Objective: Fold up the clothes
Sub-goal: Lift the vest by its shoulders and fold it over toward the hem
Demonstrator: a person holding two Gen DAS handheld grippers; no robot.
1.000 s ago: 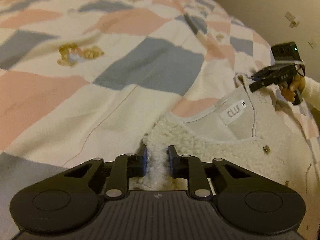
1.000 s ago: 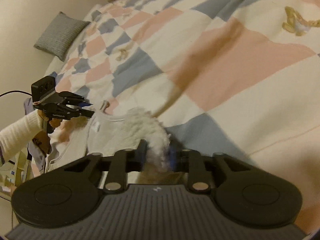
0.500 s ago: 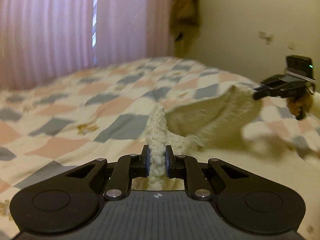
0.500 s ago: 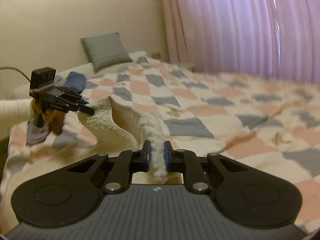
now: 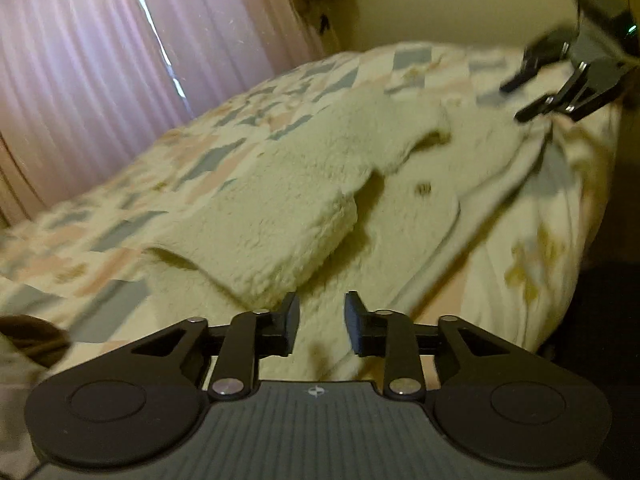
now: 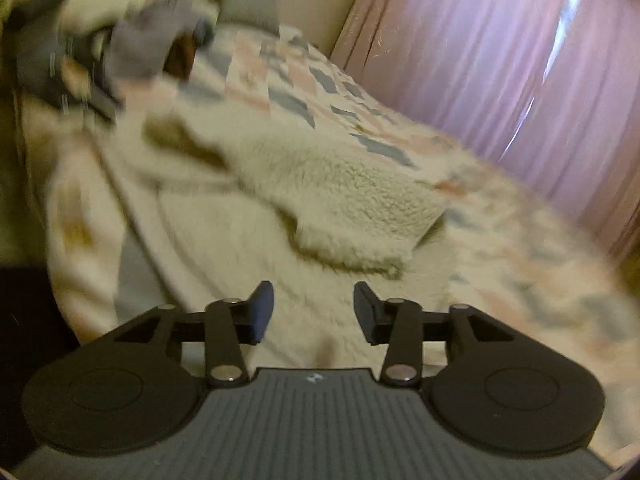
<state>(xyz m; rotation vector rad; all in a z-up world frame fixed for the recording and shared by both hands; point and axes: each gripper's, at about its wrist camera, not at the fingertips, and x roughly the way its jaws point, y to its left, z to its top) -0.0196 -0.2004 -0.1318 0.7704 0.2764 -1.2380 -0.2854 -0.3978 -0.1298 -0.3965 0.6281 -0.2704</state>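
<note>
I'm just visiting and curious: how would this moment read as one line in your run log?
step: fold clothes | left tongs: open, empty | right tongs: open, empty | fleece jacket: lying on bed, sleeve folded over front

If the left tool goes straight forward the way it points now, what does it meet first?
Most likely the fleece garment on the bed: the open left tool points at its folded sleeve, though blur makes depth uncertain.

Dim, warm-tinted pics w/ fisheye bending at edges — daylight glowed thru the curtains; motion blur smeared everything beside them.
</note>
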